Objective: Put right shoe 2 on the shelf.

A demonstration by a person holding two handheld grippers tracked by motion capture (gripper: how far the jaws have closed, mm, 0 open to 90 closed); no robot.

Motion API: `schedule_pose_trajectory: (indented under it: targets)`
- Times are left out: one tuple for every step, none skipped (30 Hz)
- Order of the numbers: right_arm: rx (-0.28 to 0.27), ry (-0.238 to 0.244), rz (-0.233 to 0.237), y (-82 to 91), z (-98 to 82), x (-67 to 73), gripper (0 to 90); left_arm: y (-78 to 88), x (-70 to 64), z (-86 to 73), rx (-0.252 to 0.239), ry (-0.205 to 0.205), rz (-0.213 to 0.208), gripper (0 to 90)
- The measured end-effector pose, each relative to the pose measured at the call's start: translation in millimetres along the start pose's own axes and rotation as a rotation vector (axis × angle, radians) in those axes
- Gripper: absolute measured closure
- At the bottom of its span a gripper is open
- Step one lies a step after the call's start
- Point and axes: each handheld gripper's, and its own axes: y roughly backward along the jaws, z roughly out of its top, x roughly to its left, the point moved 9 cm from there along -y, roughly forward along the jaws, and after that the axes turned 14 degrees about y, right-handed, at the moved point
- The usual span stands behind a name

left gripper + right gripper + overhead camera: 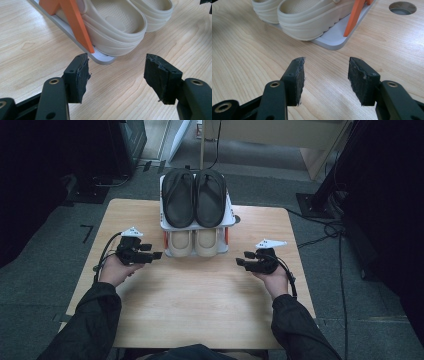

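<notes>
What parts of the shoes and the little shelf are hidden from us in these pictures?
- High view: the front halves of the beige shoes sit under the top shelf, which hides them.
- High view: the orange supports are mostly covered by the black shoes and that shelf.
- Left gripper view: the beige shoes' fronts are cut off by the top edge.
- Right gripper view: the orange support runs off the top edge.

Left gripper [156, 255] and right gripper [241, 262] held low, facing inward, fingers [77, 78] parted and empty; sleeved forearms extended.
</notes>
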Motion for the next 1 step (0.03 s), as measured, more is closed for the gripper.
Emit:
schedule_pose_trajectory:
  targets:
    - [0.002,-0.005,0.001,-0.5,0.0,0.0,47.5,0.0,0.1,0.0,-0.001,0.004,0.001,36.7]
